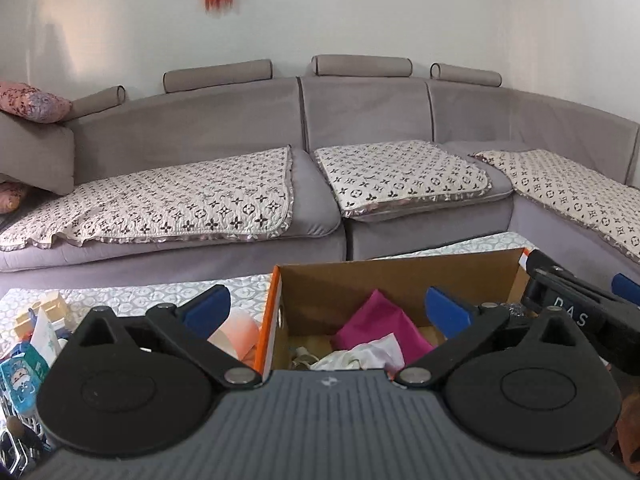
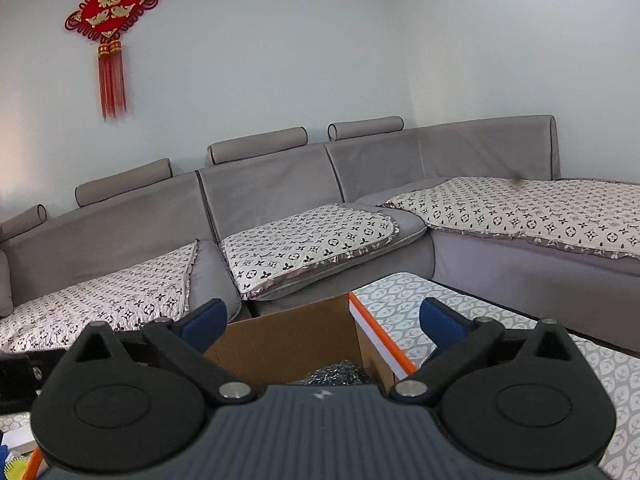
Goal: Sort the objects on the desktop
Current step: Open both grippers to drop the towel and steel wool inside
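A grey sectional sofa with patterned quilted seat covers fills the background, a red knot ornament hanging on the wall at eleven o'clock, a pink cushion at nine.

The cardboard box stands open on top; its orange-edged walls and the right gripper at its right rim hem the left gripper
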The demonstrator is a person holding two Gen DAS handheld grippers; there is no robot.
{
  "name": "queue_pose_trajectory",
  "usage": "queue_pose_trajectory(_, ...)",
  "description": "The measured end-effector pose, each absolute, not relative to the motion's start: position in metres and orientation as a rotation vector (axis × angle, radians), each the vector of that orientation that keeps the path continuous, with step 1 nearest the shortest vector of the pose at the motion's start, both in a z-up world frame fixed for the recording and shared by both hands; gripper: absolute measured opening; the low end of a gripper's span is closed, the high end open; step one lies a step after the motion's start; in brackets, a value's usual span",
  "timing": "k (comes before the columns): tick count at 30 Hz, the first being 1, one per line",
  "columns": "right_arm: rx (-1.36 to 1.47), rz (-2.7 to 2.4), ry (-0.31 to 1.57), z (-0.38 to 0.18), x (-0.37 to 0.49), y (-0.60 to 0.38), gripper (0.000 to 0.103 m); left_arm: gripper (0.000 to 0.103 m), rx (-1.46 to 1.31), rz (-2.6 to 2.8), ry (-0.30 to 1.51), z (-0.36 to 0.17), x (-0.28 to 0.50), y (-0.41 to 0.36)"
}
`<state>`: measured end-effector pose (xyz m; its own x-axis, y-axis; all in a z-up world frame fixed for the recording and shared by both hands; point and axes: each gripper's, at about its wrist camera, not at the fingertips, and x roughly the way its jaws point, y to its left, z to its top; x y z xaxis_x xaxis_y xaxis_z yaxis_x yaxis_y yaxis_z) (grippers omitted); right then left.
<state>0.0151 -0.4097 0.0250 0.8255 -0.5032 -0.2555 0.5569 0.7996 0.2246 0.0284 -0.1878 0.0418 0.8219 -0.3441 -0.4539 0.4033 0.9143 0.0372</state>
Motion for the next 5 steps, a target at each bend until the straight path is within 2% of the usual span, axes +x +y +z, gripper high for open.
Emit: queue_pose_trajectory(5,0.3,-0.567,0.183,0.0242,0.0134,-0.4098,0.103,0.103,0.144,-0.409,0.439,0.0425,0.0279,-0.187)
